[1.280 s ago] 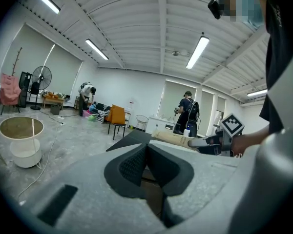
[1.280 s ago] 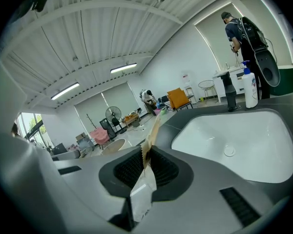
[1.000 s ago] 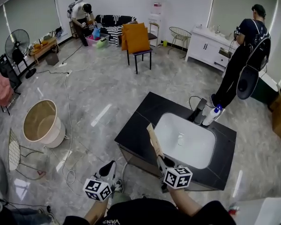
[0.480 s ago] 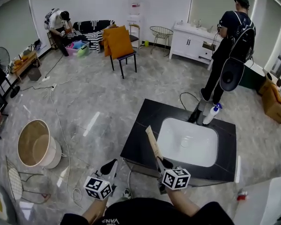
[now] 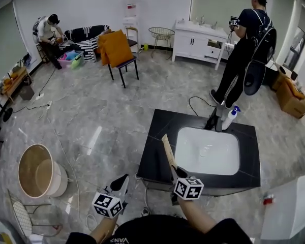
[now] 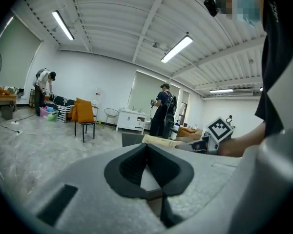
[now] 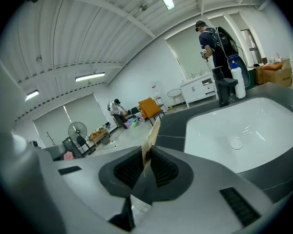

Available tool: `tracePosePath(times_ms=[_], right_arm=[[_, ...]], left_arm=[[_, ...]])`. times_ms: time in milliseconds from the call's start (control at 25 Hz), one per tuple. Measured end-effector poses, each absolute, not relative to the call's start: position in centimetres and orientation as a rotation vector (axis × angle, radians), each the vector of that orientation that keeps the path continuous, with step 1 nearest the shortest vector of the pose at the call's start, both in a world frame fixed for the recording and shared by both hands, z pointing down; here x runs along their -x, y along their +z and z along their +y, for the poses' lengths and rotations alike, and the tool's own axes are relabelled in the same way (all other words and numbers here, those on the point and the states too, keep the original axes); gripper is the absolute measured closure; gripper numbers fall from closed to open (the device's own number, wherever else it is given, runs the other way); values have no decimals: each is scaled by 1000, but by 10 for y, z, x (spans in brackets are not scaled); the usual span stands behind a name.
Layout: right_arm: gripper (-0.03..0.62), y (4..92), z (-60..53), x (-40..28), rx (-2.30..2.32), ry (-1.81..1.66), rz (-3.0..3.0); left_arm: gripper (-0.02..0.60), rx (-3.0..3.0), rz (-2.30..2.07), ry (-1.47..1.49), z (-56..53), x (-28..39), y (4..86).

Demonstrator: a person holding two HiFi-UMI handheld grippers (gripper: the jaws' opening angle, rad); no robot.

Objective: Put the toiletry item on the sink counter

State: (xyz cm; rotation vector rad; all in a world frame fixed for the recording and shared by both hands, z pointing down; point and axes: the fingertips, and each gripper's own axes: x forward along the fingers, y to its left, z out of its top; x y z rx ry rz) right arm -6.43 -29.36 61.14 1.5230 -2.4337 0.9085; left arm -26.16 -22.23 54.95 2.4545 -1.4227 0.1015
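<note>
The toiletry item (image 5: 167,149) is a flat tan tube that sticks up and forward from my right gripper (image 5: 174,172), which is shut on its lower end. In the right gripper view the tube (image 7: 150,139) stands edge-on between the pads of the gripper (image 7: 145,162). It hangs over the near left edge of the black sink counter (image 5: 157,156), beside the white basin (image 5: 207,150). My left gripper (image 5: 123,180) is lower left, off the counter, and the left gripper view shows its jaws (image 6: 147,152) shut on nothing.
A black faucet (image 5: 213,120) and a white bottle with a blue cap (image 5: 230,117) stand at the counter's far edge. A person with a backpack (image 5: 244,50) stands just behind it. A round tub (image 5: 38,172), floor cables and an orange chair (image 5: 117,50) are to the left.
The view has swung so the counter now lies squarer and closer in front of me. Both grippers keep their pose, and the tube stays in the right one.
</note>
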Motion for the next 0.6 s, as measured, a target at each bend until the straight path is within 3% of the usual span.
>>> tracePosePath(times_ms=[600], right_arm=[[554, 675, -324, 87, -1664, 985, -2222]], left_arm=[[574, -2465, -1309, 160, -224, 281, 578]])
